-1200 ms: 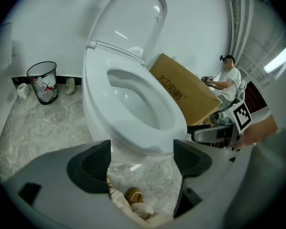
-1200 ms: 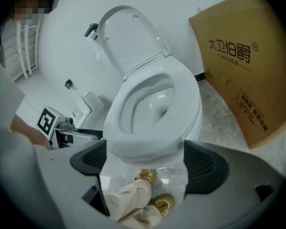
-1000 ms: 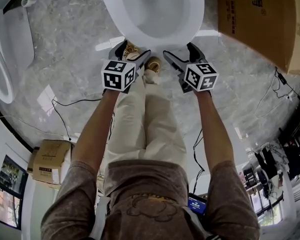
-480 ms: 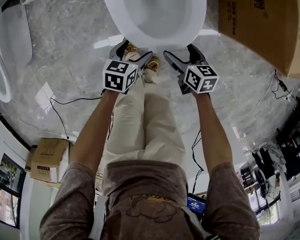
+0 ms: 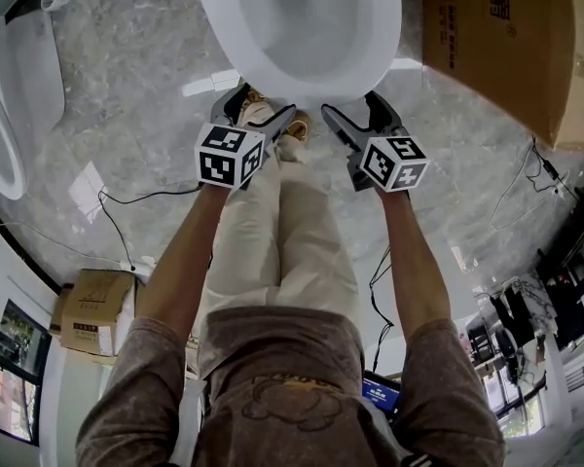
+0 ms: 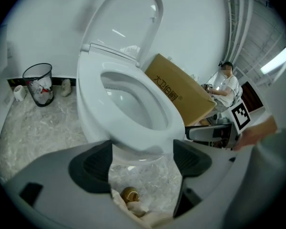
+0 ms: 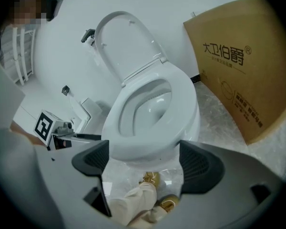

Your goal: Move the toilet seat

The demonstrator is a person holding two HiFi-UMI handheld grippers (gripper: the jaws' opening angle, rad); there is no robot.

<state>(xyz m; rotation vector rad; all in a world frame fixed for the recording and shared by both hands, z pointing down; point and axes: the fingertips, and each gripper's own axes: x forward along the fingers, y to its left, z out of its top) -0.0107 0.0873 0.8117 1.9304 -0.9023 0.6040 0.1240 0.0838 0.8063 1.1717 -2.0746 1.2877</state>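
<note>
A white toilet stands with its lid (image 6: 128,18) raised and its seat (image 6: 133,97) down on the bowl (image 5: 297,27). In the head view my left gripper (image 5: 263,105) and right gripper (image 5: 352,107) hover side by side just in front of the bowl's front rim. Both are open, and no pad touches anything. In the left gripper view the front of the seat shows above the gap of the left gripper (image 6: 142,162). The right gripper (image 7: 143,162) has just been closing a little, with only the seat's (image 7: 181,99) front rim showing beyond its gap.
A large cardboard box (image 5: 506,37) leans right of the toilet. A wire waste bin (image 6: 39,82) stands by the wall on its left. A second toilet (image 5: 0,144), cables (image 5: 127,202) and a small box (image 5: 92,309) lie on the marble floor. The person's shoes (image 5: 297,125) are below the grippers.
Both grippers keep their place at the front of the bowl. Nothing has been taken hold of.
</note>
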